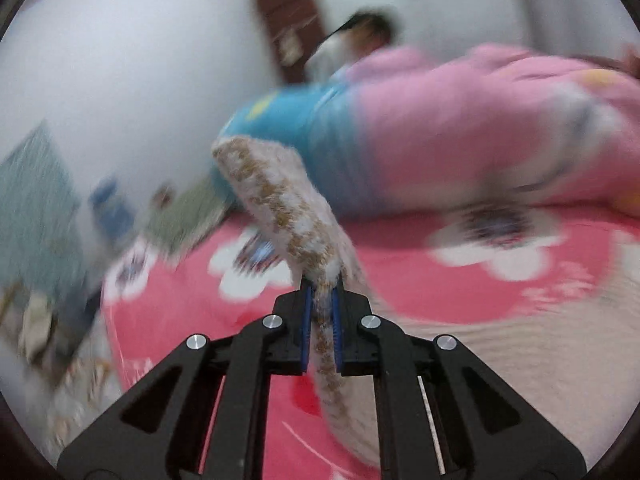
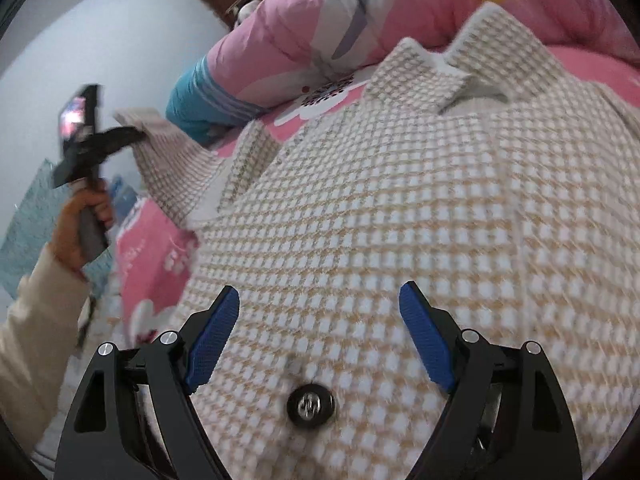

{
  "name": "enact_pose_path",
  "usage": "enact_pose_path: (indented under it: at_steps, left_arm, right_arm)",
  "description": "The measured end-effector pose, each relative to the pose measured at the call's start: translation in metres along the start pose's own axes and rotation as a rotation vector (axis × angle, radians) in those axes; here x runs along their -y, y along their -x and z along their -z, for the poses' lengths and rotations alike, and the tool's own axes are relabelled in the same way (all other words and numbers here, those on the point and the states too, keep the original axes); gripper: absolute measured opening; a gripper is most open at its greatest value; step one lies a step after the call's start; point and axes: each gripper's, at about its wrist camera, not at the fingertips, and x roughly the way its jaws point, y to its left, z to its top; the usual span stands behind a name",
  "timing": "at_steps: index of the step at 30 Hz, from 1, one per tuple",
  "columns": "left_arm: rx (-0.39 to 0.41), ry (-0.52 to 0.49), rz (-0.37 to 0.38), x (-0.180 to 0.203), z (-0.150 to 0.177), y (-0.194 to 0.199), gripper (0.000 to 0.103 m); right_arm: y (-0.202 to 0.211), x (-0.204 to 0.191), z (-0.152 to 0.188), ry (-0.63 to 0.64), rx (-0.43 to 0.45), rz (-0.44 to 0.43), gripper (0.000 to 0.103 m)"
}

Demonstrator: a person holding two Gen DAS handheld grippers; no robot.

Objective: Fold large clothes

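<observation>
Fingers [image 1: 337, 312] of left gripper [image 1: 322, 300] pinch beige-and-white checked knit coat [image 2: 380, 208] sleeve; room blurred. Right gripper [image 2: 320, 336] fingers wide above coat. Pink flowered bed [image 1: 400, 280] edge left.

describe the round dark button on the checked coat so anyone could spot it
Start from the tan-and-white checked woolly coat spread over the pink flowered bed sheet. Near its lower front, between the open right hand-held gripper fingers, sits the dark round metal button, the only glossy thing on the fabric.
</observation>
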Motion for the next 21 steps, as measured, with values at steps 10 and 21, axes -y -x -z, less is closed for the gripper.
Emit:
enact_pose_path:
  at_steps: [10,21]
  left_arm:
    - [-0.028,-0.230,0.404,0.129,0.072,0.147,0.013]
    - [-0.280,-0.160,0.584,0.145,0.197,0.122,0.086]
  right_arm:
    - [0.095,0.023,0.060,-0.103,0.067,0.057,0.080]
    - [0.111,0.049,0.098,-0.147,0.006,0.088,0.087]
